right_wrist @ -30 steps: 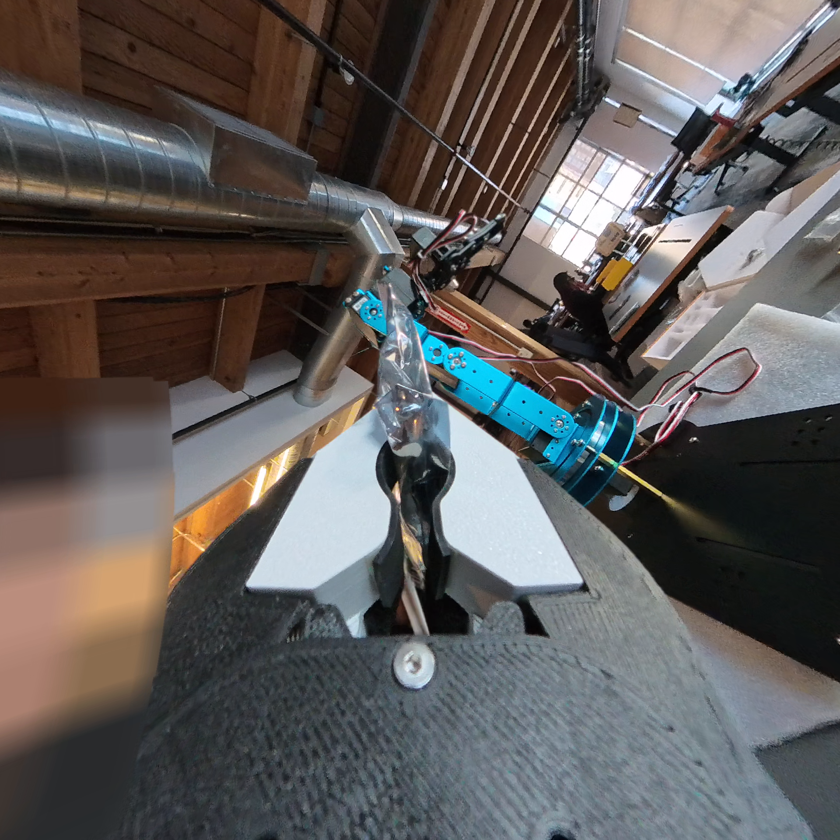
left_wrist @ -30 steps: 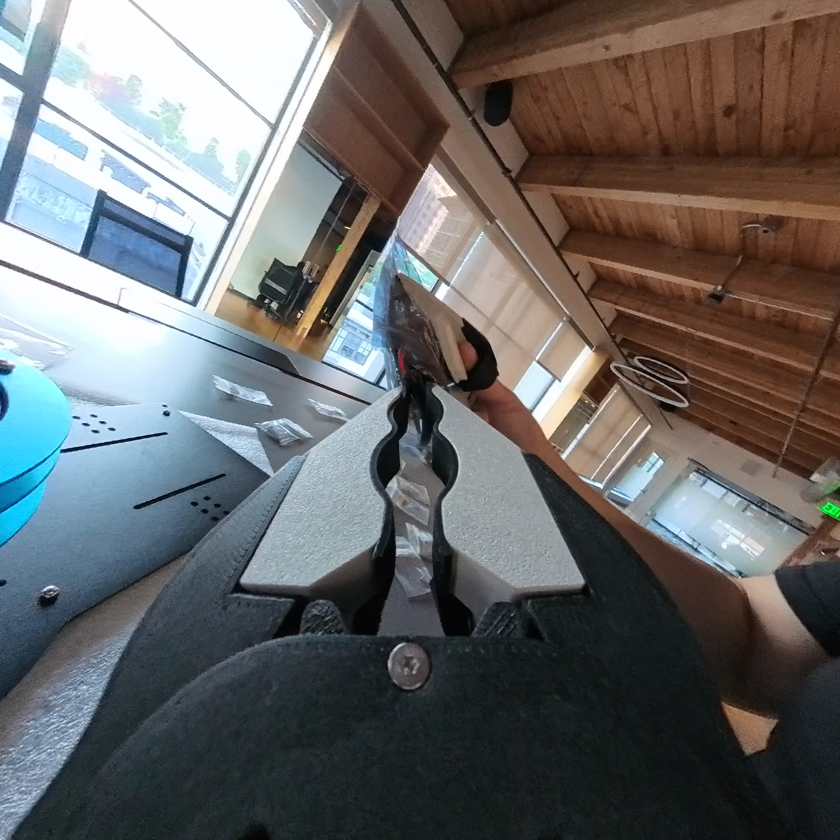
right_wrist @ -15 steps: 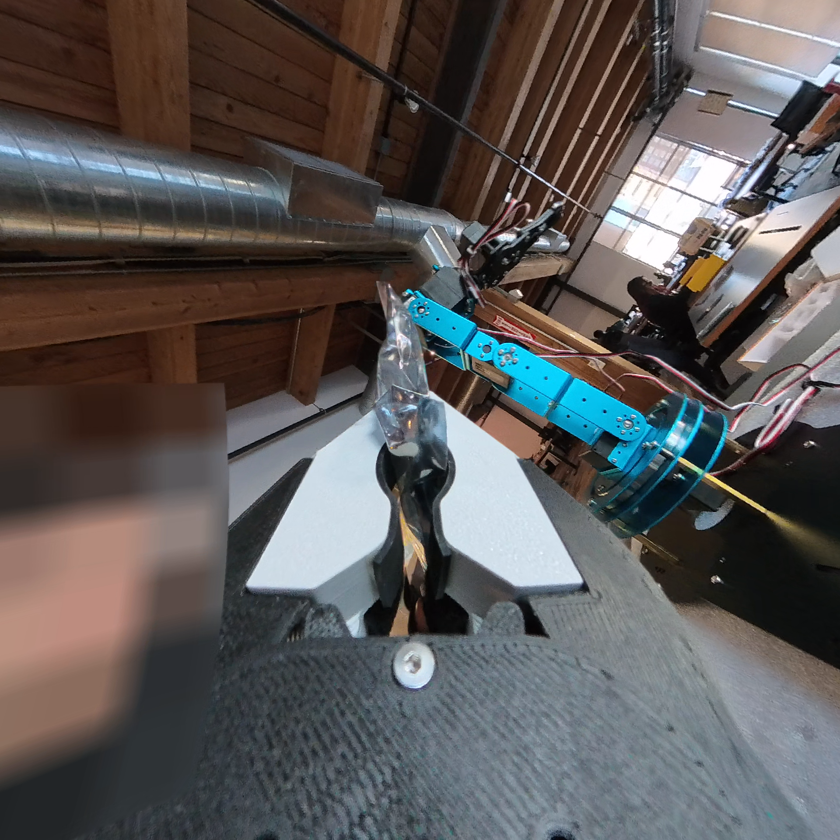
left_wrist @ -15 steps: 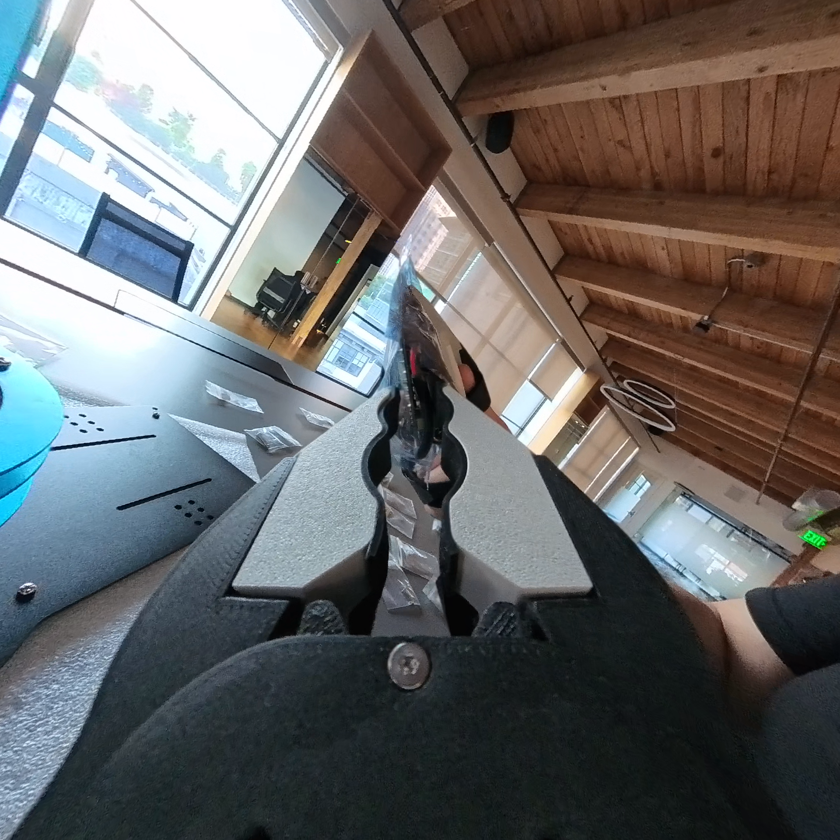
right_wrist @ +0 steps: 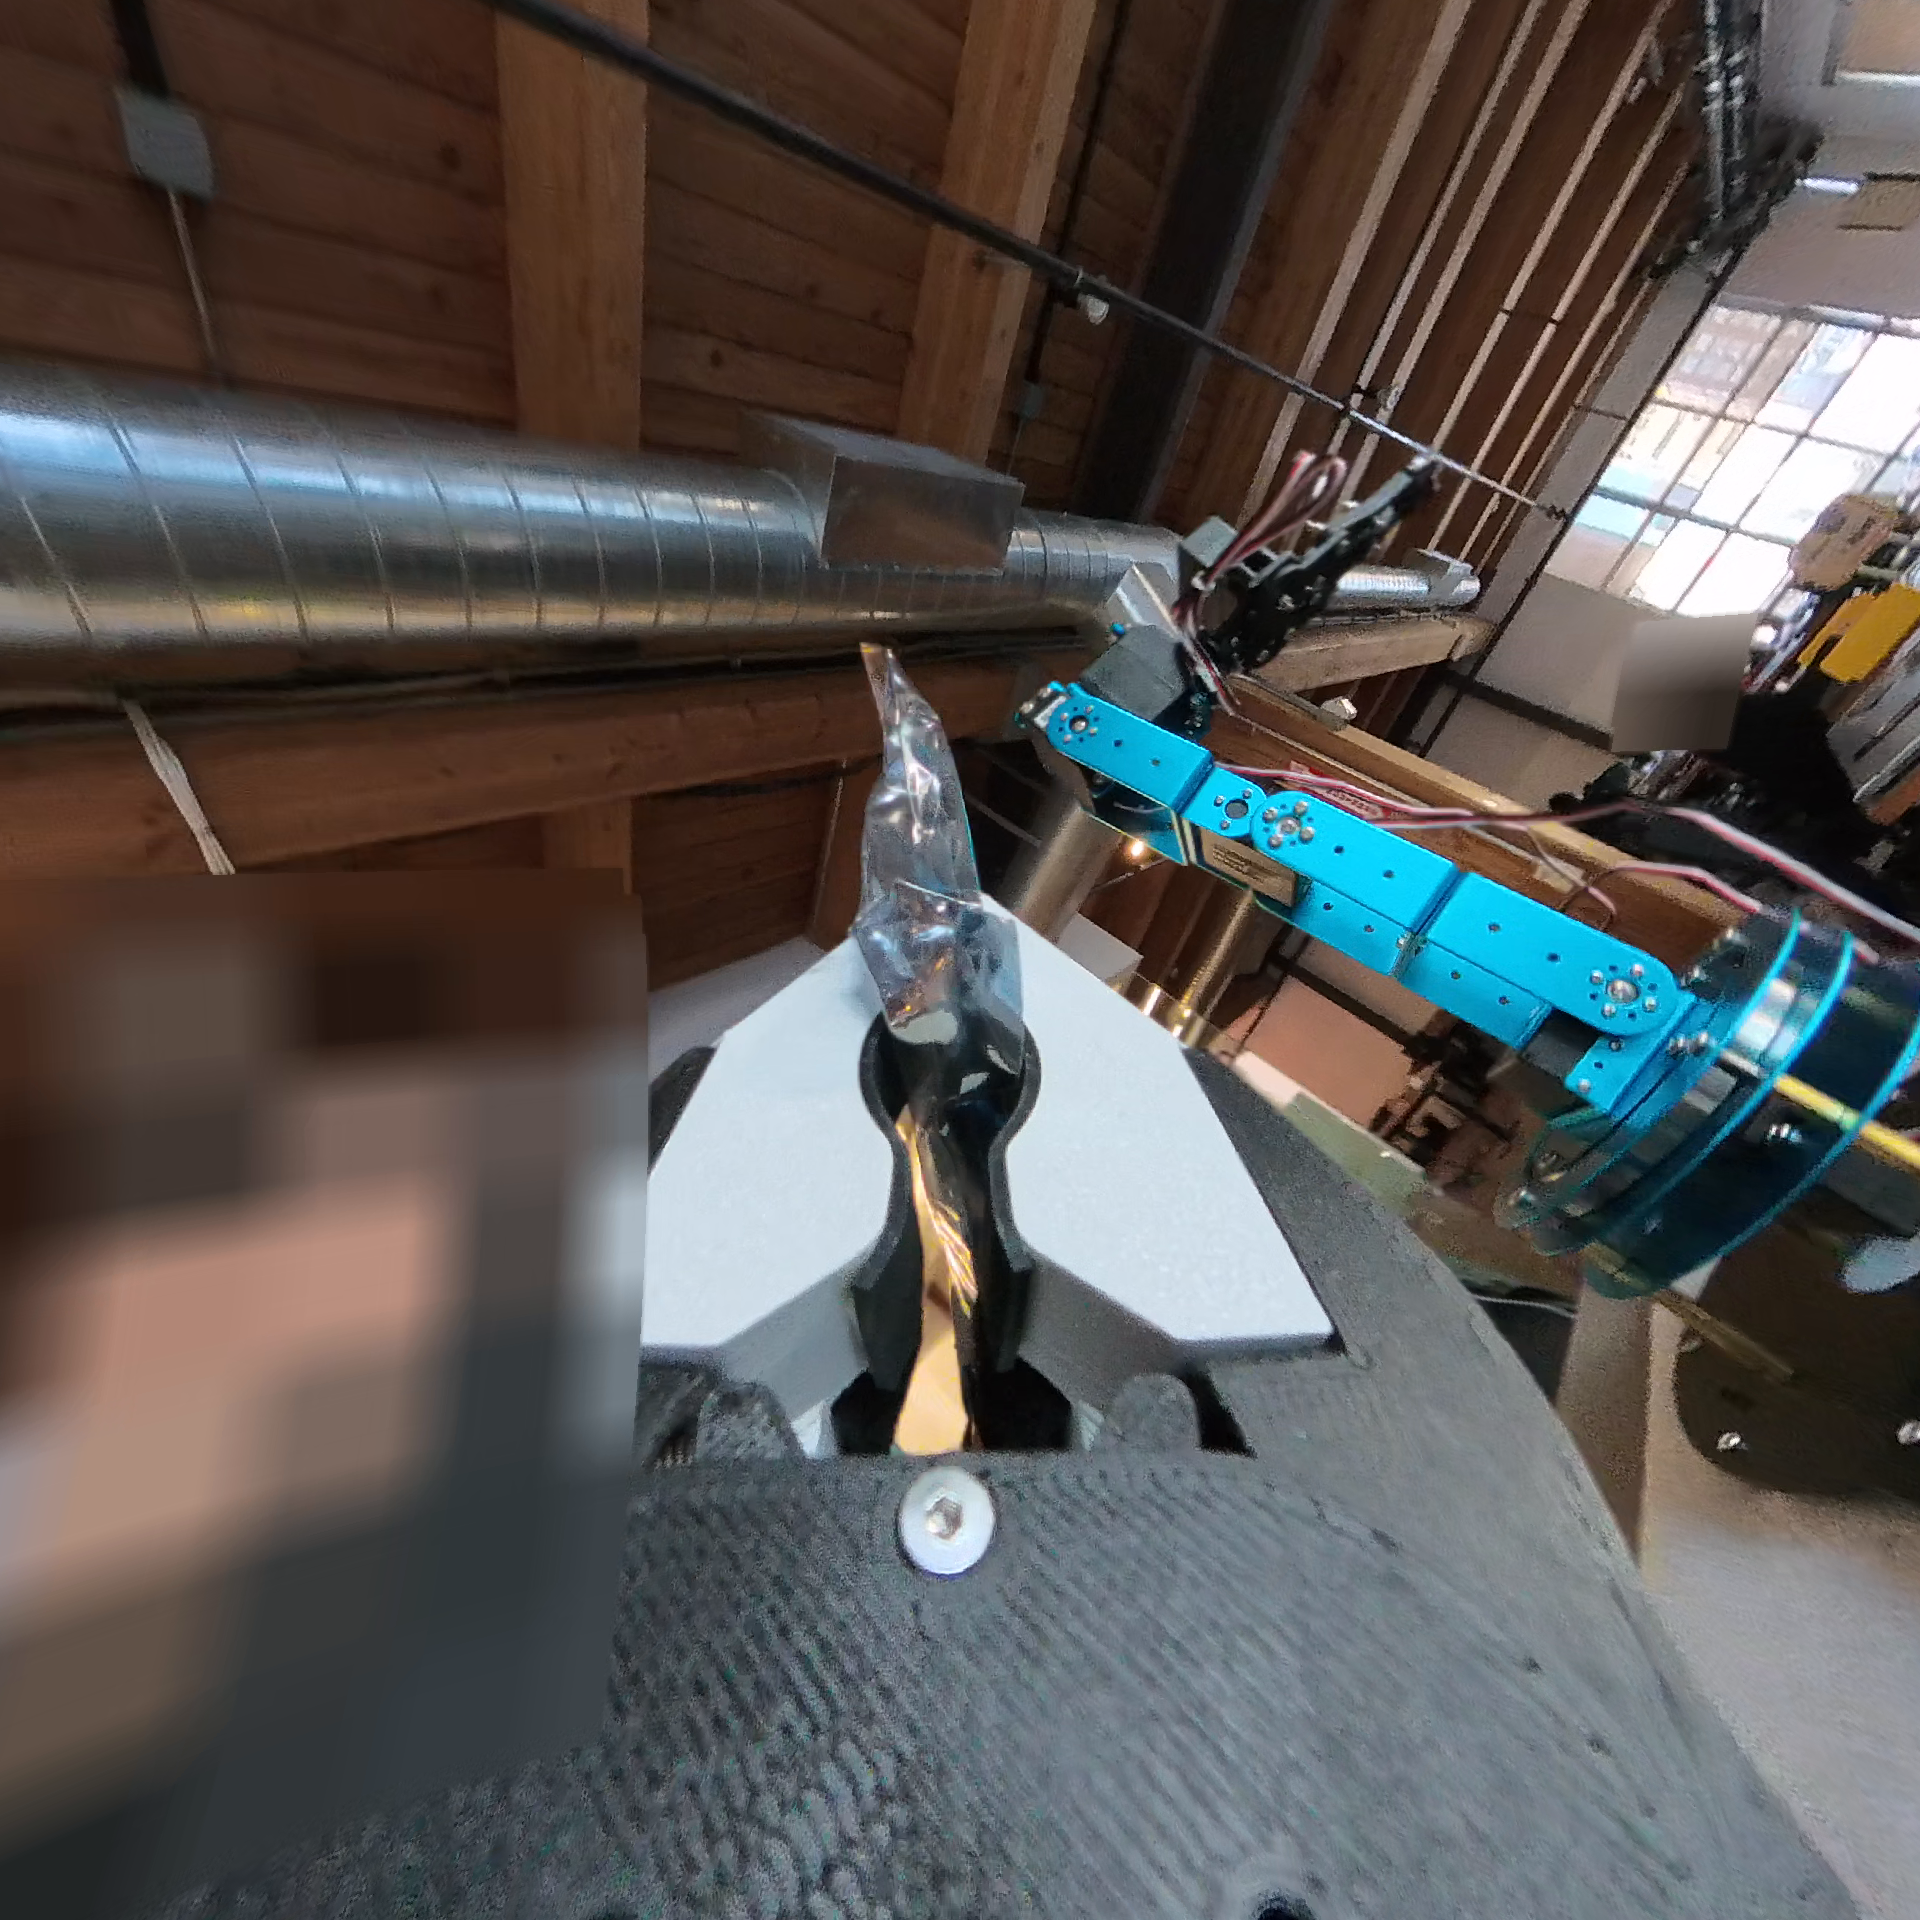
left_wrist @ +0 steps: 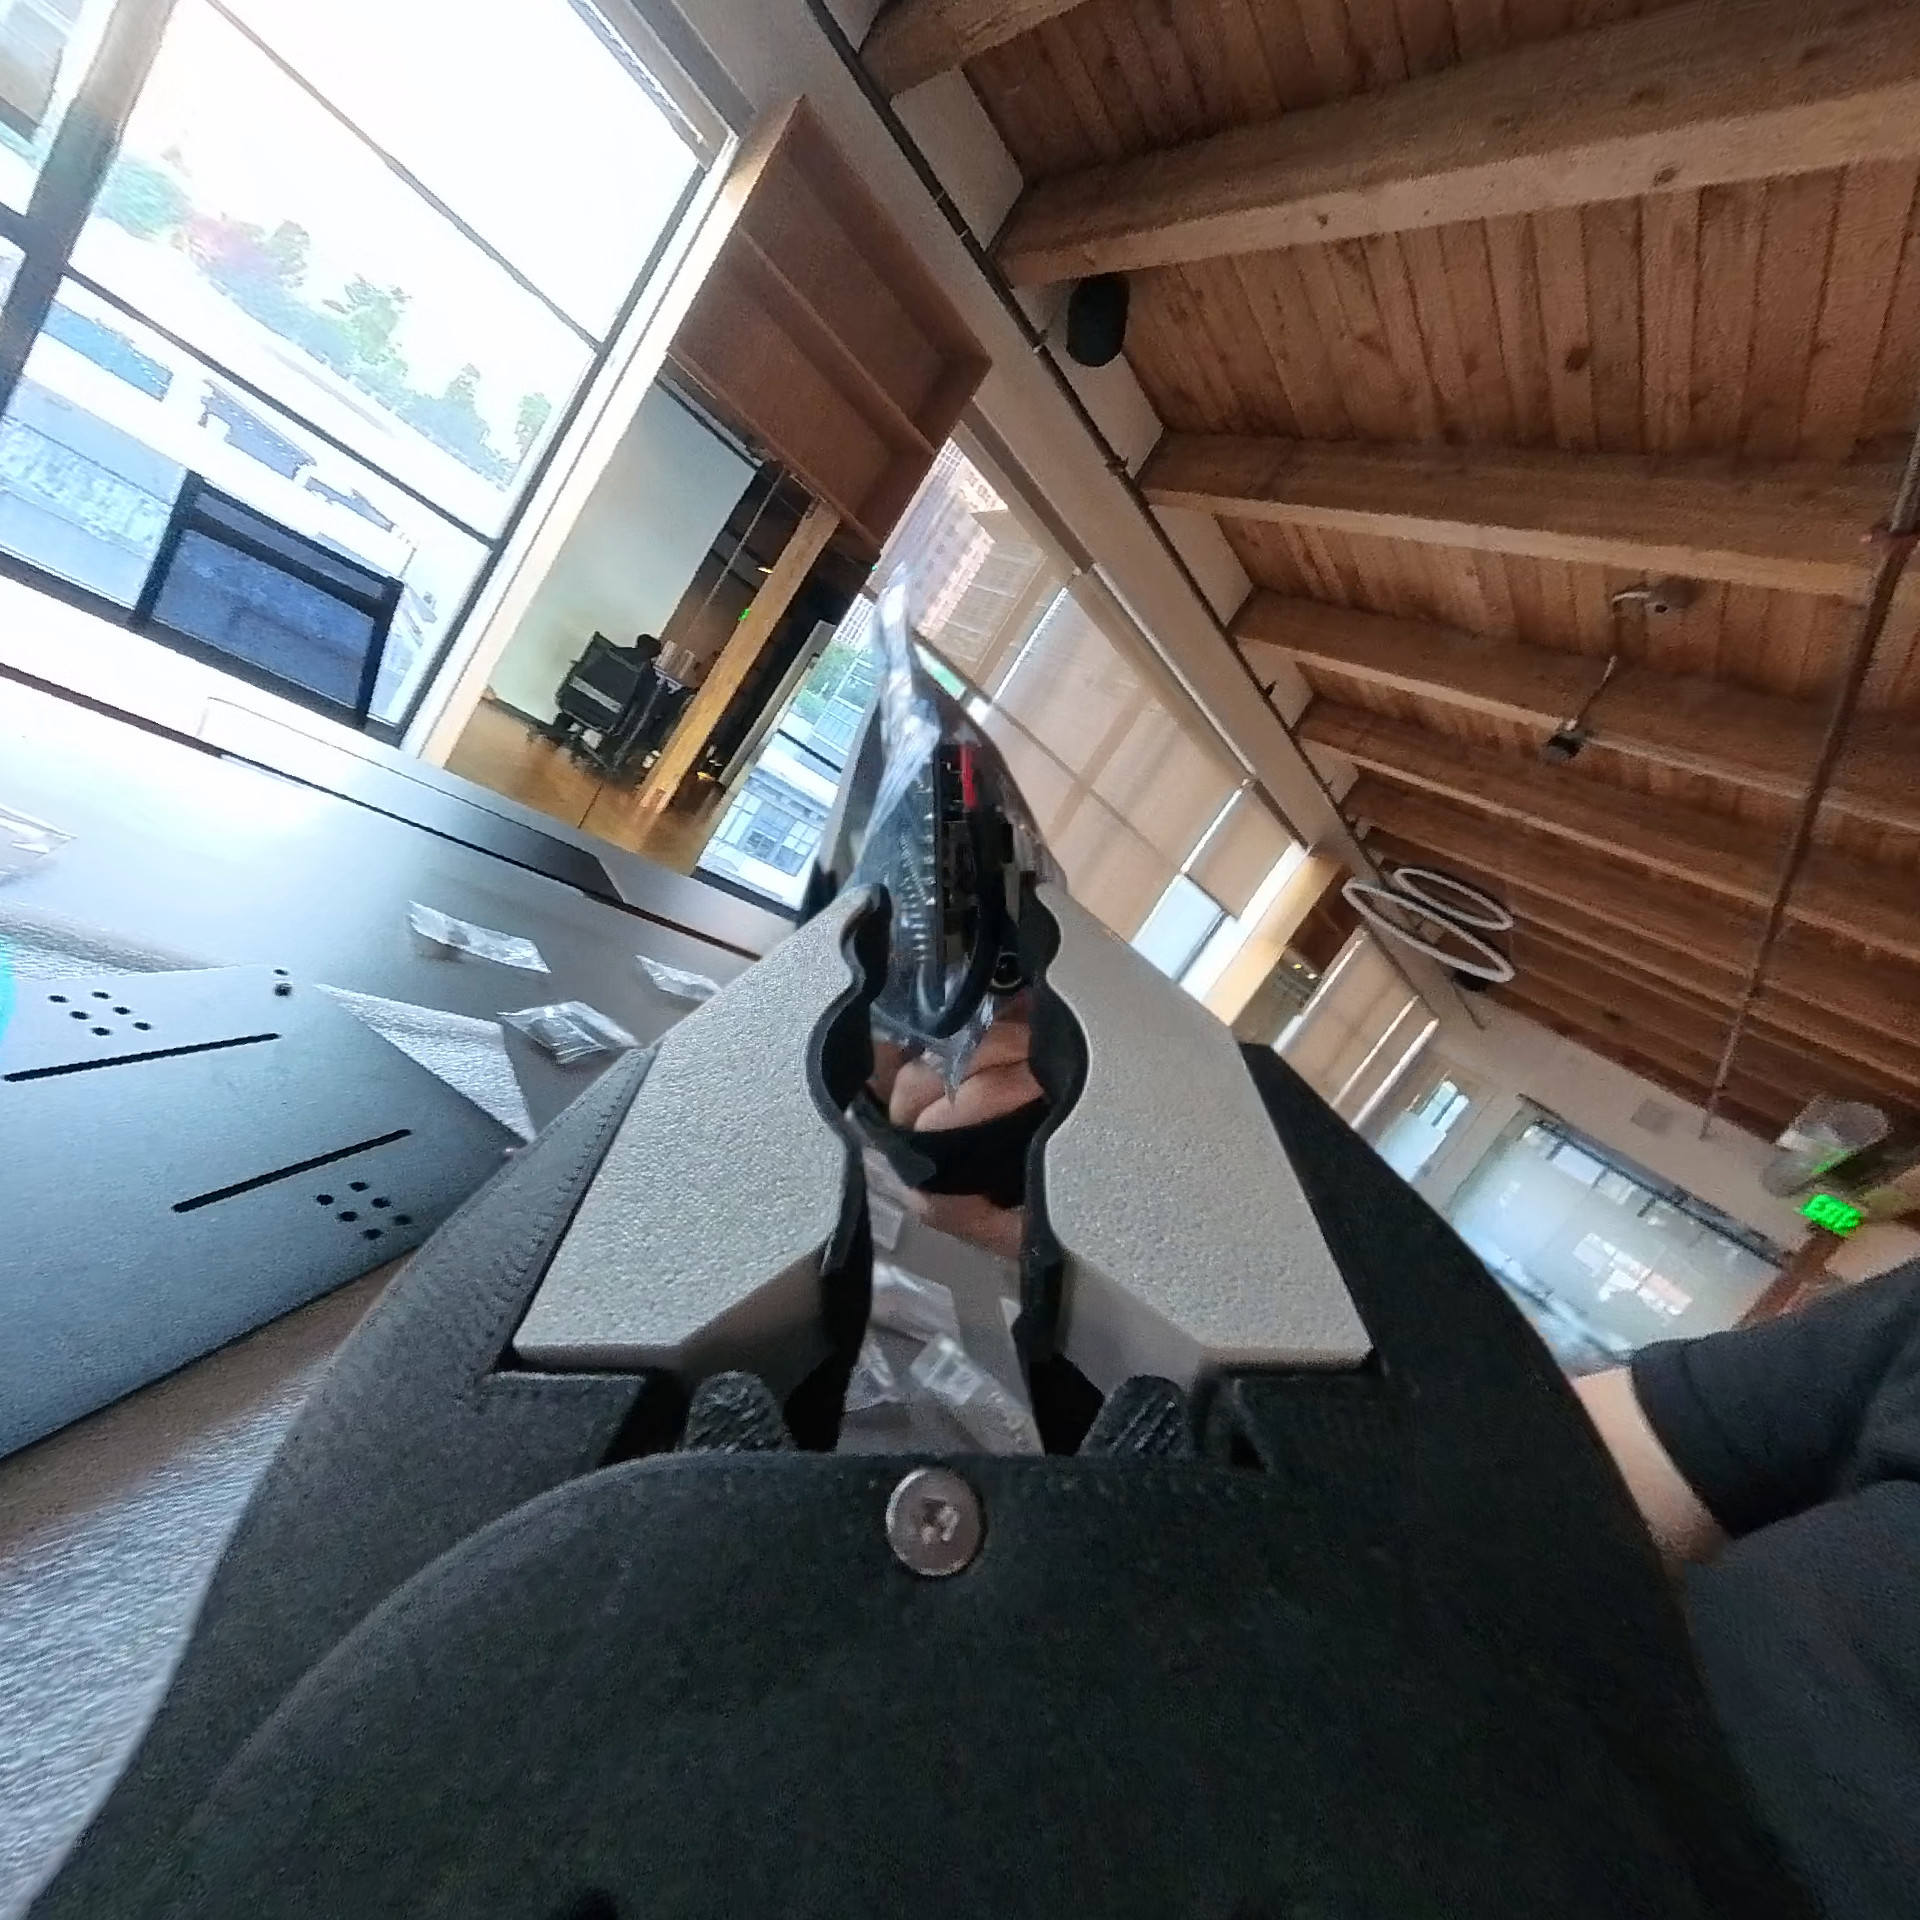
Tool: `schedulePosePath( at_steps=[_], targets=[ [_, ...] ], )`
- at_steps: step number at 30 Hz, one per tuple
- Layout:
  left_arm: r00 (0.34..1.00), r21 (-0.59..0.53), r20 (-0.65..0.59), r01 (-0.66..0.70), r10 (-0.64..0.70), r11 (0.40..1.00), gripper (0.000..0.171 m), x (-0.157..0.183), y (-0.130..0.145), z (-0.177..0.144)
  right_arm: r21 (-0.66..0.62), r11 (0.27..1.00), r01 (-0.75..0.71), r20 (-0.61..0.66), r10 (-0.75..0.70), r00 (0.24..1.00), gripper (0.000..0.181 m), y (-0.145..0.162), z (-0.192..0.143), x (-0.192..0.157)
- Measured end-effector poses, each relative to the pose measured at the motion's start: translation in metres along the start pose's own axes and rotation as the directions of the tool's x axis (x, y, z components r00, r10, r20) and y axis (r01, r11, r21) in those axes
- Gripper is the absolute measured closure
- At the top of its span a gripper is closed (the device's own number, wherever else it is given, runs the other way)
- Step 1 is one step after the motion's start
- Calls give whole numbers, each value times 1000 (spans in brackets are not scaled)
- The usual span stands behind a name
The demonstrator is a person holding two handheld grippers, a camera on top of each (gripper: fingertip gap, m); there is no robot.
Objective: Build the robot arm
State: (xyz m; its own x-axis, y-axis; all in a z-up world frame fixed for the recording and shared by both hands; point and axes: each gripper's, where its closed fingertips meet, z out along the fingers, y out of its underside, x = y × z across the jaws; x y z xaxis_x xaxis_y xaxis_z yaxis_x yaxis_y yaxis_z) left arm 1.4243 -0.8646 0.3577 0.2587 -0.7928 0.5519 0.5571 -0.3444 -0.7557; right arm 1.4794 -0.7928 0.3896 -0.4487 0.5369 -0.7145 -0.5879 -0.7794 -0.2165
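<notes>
The left gripper (left_wrist: 940, 935) has its jaws parted a little, and a clear plastic bag (left_wrist: 935, 831) stands between the tips; inside the bag are dark parts and a bit of red, too crumpled to make out. Whether the jaws press on the bag or only frame it I cannot tell. Just behind the gap, a hand (left_wrist: 961, 1101) in a black fingerless glove shows below the bag. On the left, lower down, lies a black metal plate (left_wrist: 208, 1122) with slots and small holes, and past it on the dark tabletop (left_wrist: 343, 862) lie several small clear packets (left_wrist: 566, 1023) well apart from each other. A dark sleeve (left_wrist: 1787, 1455) enters from the right edge. A small green lit sign (left_wrist: 1832, 1211) hangs far off on the right.

The right gripper (right_wrist: 951, 1023) is closed on a crinkled clear plastic bag (right_wrist: 920, 852), which sticks up and out past the tips; a shiny strip of it runs back through the narrow gap between the jaws. What the bag holds cannot be made out. To the right, apart from the gripper, a small blue robot arm (right_wrist: 1351, 873) with red, white and black wires stretches from a round blue base (right_wrist: 1704, 1112); a small label sits on one of its links. Behind it a silver air duct (right_wrist: 416, 530) runs along wooden beams.
</notes>
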Motion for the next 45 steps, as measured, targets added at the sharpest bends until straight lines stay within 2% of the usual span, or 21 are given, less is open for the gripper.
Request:
schedulePosePath(
  at_steps=[4,6,10,21,25,30,36,41,45],
  targets=[
    [998,7,-32,46,-45,999,147,13,-9,3,108,969,-224,16,223,975,181,-4,-8,13],
    [1000,-29,9,-14,14,999,147,17,-9,7,163,928,-335,40,333,942,181,-4,-12,20],
    [983,-90,84,-154,161,984,152,24,-12,10,211,859,-467,101,456,884,181,1,-14,24],
    [958,-106,112,-252,264,962,152,50,-23,16,169,777,-606,245,563,789,181,9,-4,10],
    [948,-120,119,-281,295,952,153,57,-22,17,138,777,-614,283,563,776,181,11,-2,4],
    [962,-91,126,-232,243,968,155,55,-24,10,118,860,-496,273,452,849,181,9,1,-10],
    [970,-88,109,-208,217,974,153,51,-24,4,111,963,-246,170,226,959,181,8,5,-26],
    [976,-85,83,-196,203,977,150,52,-22,0,60,998,-22,74,18,997,181,13,10,-36],
    [973,-92,40,-225,229,970,152,55,-18,-4,-11,989,144,-29,-145,989,181,19,13,-37]
  ],
)
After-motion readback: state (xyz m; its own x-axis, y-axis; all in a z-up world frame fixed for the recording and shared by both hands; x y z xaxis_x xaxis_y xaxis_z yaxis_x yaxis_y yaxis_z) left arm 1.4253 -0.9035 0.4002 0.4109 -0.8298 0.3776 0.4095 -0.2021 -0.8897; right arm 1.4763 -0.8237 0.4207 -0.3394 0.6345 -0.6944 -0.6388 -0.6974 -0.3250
